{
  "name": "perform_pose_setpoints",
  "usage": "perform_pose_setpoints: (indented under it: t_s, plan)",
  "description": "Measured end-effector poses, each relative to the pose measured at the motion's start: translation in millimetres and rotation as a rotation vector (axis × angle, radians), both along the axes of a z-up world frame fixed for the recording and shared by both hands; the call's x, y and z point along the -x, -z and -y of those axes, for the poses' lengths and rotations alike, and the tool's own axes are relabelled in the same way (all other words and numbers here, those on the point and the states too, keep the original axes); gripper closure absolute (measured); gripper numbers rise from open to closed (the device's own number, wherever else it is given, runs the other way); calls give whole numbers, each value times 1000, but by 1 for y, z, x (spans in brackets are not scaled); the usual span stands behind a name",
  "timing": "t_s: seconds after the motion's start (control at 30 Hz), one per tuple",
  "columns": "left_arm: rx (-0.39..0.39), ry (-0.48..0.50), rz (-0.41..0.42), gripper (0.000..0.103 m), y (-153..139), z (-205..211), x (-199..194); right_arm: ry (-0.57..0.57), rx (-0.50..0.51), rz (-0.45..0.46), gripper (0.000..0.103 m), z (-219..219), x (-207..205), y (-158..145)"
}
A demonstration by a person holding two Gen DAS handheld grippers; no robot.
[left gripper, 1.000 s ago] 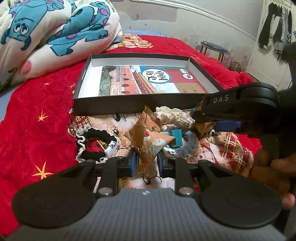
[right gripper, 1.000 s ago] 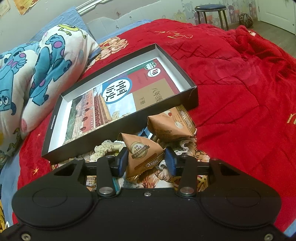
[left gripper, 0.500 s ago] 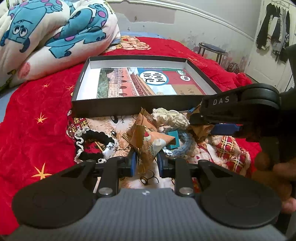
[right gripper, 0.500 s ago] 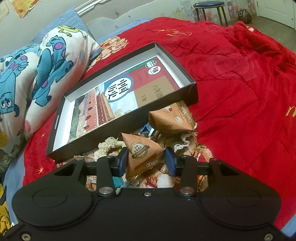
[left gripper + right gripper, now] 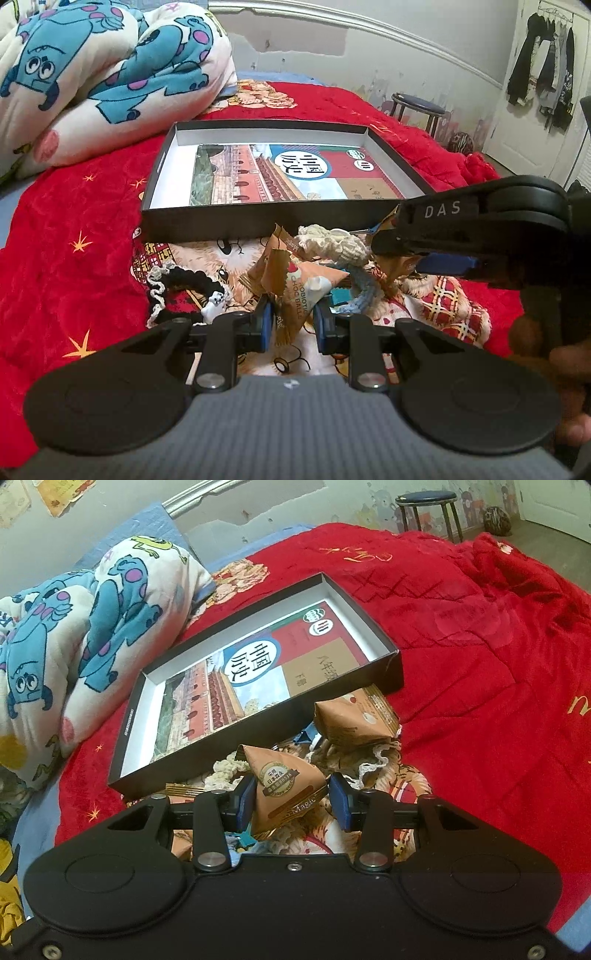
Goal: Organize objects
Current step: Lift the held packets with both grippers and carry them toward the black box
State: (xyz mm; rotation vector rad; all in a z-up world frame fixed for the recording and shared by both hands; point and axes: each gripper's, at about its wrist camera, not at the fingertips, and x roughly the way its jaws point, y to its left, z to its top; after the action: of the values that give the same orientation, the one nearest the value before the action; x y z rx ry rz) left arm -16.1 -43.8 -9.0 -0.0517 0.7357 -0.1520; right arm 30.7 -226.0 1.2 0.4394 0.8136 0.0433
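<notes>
Two brown snack packets are pinched at once, one in each tool, and that reads as a paired pick-up meant to clear the pile faster; the left gripper [image 5: 291, 325] clamps its packet [image 5: 303, 284] by the lower crimped end, so the puffed body sticks up free of the pads; the right gripper [image 5: 291, 799] grips the other packet [image 5: 284, 786] across its wide middle, which is why its fingers stand further apart. Both packets sit just in front of the black box [image 5: 258, 218], whose open top faces up and holds only a printed book [image 5: 295, 173], so it is probably the place they are meant to go. Left on the red blanket [image 5: 74, 221] beside the box are a third packet [image 5: 354, 720], a cream scrunchie [image 5: 332, 242], a black scrunchie [image 5: 184, 288] and a blue one [image 5: 360, 291]; whether the held packets have cleared the pile is hard to tell from these low angles.
</notes>
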Motion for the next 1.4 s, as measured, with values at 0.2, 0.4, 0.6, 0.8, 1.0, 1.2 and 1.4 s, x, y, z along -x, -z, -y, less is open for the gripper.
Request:
perform_pose_setpoints:
  t_s: [0.2, 0.4, 0.6, 0.8, 1.0, 1.2, 1.4]
  plan:
    - [13, 2, 13, 76, -2, -1, 2, -4, 5, 17, 62, -2, 4, -3]
    - [21, 7, 27, 76, -5, -1, 3, -4, 10, 37, 62, -3, 6, -6]
    - [27, 10, 38, 76, -7, -1, 4, -14, 19, 65, 62, -6, 8, -11]
    - [38, 6, 55, 77, -10, -2, 4, -25, 11, 91, 62, -8, 9, -15]
    - [56, -4, 77, 77, -14, -5, 5, -35, 6, 116, 62, -8, 10, -19]
    - [64, -6, 100, 77, -18, -7, 6, -51, 14, 155, 62, -11, 10, -24]
    - [77, -22, 114, 77, -21, -10, 6, -71, 7, 191, 62, -14, 9, -29]
